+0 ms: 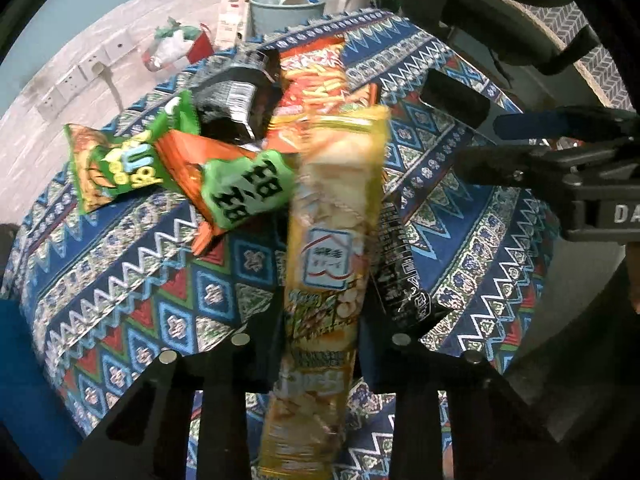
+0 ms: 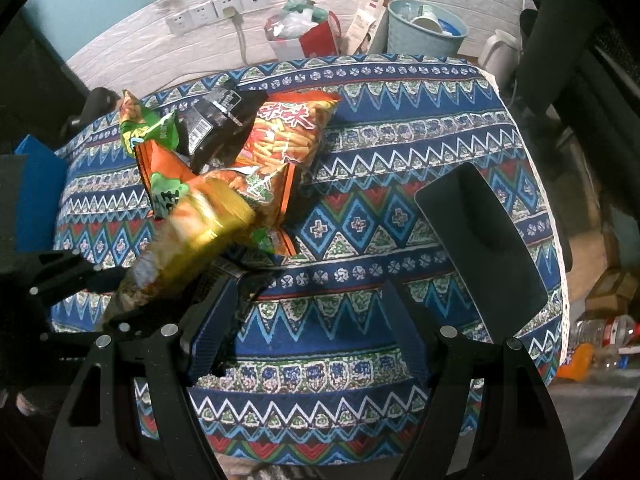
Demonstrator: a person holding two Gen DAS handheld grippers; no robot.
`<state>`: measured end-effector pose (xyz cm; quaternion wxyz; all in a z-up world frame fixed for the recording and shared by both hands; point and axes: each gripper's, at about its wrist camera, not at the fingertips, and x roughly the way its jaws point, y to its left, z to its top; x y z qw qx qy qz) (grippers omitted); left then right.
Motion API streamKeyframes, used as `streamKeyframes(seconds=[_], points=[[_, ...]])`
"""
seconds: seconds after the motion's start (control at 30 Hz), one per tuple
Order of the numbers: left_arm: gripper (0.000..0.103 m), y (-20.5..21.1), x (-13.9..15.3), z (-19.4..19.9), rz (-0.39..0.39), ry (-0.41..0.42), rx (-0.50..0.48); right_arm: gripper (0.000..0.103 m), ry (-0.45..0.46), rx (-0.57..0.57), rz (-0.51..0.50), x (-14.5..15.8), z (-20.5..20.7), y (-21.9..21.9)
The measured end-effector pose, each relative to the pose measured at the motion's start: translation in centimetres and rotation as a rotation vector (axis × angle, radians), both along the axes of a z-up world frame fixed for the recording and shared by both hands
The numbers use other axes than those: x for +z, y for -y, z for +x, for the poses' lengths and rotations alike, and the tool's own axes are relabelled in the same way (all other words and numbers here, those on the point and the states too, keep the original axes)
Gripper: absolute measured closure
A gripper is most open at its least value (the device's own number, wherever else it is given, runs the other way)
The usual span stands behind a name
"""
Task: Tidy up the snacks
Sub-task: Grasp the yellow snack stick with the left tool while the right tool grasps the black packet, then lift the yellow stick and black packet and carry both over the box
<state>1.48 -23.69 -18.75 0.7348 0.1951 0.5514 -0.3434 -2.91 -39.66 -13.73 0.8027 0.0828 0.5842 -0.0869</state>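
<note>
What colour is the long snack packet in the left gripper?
Yellow packet, held by the left gripper; left wrist view shows it best.

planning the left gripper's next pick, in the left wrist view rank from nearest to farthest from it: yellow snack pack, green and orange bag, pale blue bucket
1. Long yellow snack pack: clamped between the fingers of the left gripper, centre.
2. Green and orange snack bag: lying on the patterned cloth, up and left.
3. Pale blue plastic bucket: past the table's far edge, by the wall, top.

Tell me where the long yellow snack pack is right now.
The long yellow snack pack is clamped in the left gripper, running up the middle of the left wrist view, over the patterned tablecloth just beside the snack pile.
</note>
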Motion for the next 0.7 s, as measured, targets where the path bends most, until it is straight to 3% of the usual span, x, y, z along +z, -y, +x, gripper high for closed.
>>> streamKeyframes(seconds=[0.37, 0.7], points=[[0.072, -4.7, 3.3, 0.7, 0.023, 0.059, 0.14, 0.028, -0.03, 0.02, 0.043, -1.6, 1.0, -3.4], [0.072, -9.4, 4.2, 1.5, 0.042, 0.102, 0.249, 0.026, -0.098, -0.081, 0.142, -4.6, 2.5, -5.2]])
